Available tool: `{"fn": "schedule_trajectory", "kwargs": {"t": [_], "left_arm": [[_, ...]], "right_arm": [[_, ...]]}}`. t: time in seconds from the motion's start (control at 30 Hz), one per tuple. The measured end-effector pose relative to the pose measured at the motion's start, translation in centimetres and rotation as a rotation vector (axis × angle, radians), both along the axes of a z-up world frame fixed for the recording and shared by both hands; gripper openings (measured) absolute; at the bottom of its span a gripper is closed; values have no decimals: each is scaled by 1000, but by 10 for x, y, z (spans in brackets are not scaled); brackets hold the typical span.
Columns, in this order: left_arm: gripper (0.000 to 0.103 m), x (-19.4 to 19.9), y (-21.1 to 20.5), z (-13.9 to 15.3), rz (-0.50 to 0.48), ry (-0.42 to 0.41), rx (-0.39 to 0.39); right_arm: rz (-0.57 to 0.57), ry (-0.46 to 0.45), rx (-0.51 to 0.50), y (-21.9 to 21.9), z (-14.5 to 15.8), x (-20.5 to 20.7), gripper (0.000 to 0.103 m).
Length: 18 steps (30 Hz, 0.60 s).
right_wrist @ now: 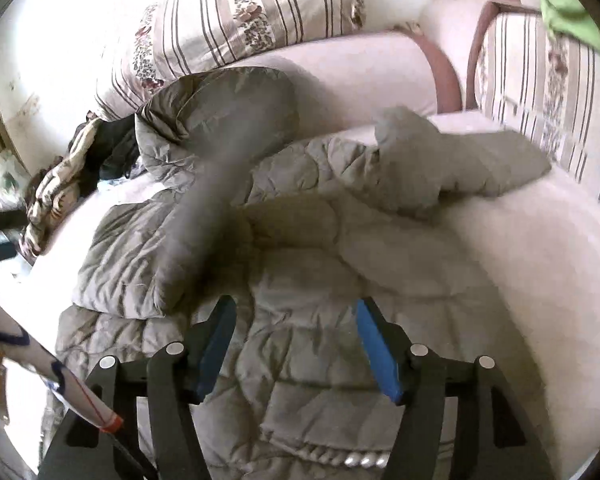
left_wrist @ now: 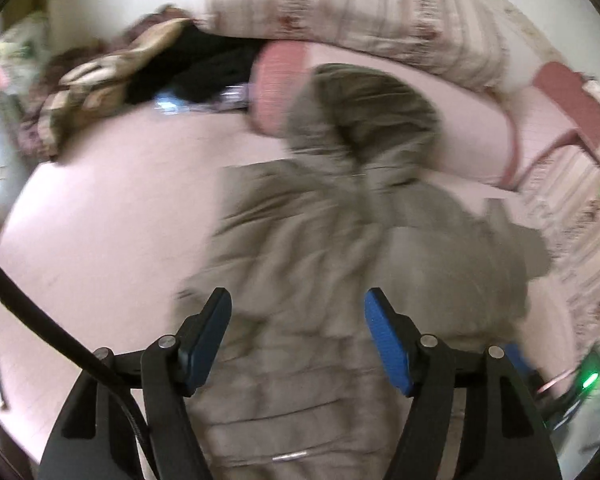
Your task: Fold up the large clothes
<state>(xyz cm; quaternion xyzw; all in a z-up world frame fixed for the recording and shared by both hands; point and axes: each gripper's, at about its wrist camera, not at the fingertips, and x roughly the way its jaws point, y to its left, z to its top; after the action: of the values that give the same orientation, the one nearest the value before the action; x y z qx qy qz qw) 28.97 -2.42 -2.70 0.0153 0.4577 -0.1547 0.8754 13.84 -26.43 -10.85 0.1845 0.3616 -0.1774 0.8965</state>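
A grey-brown quilted puffer jacket (left_wrist: 320, 240) lies spread on the pink bed sheet (left_wrist: 100, 220), its hood (left_wrist: 360, 112) towards the pillows. In the right wrist view the same jacket (right_wrist: 300, 264) shows one sleeve (right_wrist: 460, 160) stretched out to the right and a blurred grey fold (right_wrist: 204, 200) lying across its left half. My left gripper (left_wrist: 298, 296) hovers over the jacket's lower body, open, with nothing between its blue pads. My right gripper (right_wrist: 296, 302) is also open above the quilted fabric, holding nothing.
Striped floral pillows (right_wrist: 240, 20) sit at the head of the bed. A heap of dark and patterned clothes (left_wrist: 100, 72) lies at the far left by a pink bolster (left_wrist: 280, 80). A red chair (left_wrist: 572, 96) and green cloth (right_wrist: 568, 8) stand right. A black cable (left_wrist: 40, 312) crosses the lower left.
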Motion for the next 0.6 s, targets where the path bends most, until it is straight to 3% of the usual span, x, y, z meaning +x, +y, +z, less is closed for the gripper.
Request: {"fn": "schedule_trajectory", "kwargs": {"t": [0.17,0.4,0.47,0.5,0.57,0.6], "left_arm": [[68,-20,47,-43,113,-37,124],[68,-22,92,-97,258,-15,135],[68,-20,99,-108,276,-4,145],[68,-18,99,-112,280,-1,151],[68,-13,102,-116,292,-8,170],[68,-12,103,-117,297,-12,174]], "right_arm": [[-55,73,53,-30,-21,15,68],[-103,144,182,-65,-51,51,70],[-103,170,162,-69,-53,67,57],[-98,186,140,-69,-53,78,43],[-95,212,112,-72,-52,96,25],[-105,229,100,-75,-52,110,23]]}}
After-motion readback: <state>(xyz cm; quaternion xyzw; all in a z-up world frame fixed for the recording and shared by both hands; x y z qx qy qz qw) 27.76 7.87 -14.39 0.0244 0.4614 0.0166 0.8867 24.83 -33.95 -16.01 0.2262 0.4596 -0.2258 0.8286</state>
